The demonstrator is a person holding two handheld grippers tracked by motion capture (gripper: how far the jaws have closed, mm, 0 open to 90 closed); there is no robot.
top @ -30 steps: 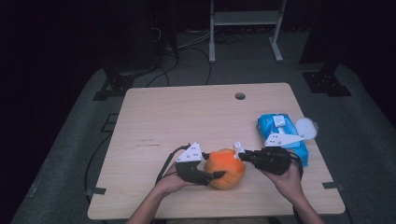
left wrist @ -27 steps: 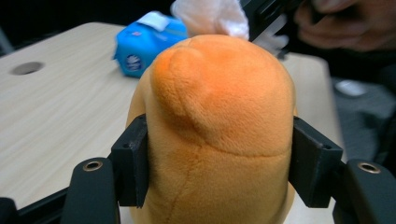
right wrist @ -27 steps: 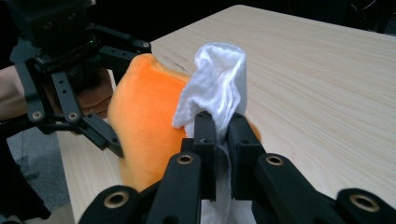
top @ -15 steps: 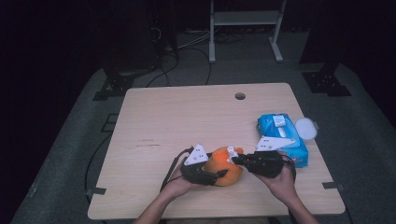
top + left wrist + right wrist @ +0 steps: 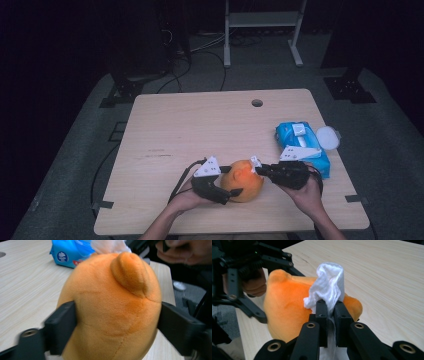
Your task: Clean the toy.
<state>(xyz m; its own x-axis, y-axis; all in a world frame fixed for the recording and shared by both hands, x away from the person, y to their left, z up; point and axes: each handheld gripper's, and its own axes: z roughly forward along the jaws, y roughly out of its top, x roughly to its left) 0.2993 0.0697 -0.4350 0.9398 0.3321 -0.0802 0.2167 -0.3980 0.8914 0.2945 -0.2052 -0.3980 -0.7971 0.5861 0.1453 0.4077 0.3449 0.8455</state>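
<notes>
We've got the orange plush toy (image 5: 243,180) sitting near the front edge of the table (image 5: 200,125), a little right of centre, and both tools are on it. Our left gripper (image 5: 236,181) straddles the toy from the side; in the left gripper view its jaws sit against both flanks of the plush (image 5: 112,310), though they have just been opening wider, so we'd call that a loose cradle more than a firm squeeze. Our right gripper (image 5: 257,170) has its jaws pinched together on a white wipe (image 5: 328,287), and that wipe is pressed against the top of the toy (image 5: 284,307).

So where are we? The wipe is out of the blue wipe pack (image 5: 300,145) and already on the plush, so we judge the wiping is under way. How much of the toy has been cleaned, we can't tell. What's left, likely: more passes over the fur, then putting the wipe down.

Room to move: the table's far half and left side lie bare, plenty of space there. The tight spots are the front edge, just beside the toy, and the wipe pack with its white lid (image 5: 327,137) near the right hand (image 5: 305,192).
</notes>
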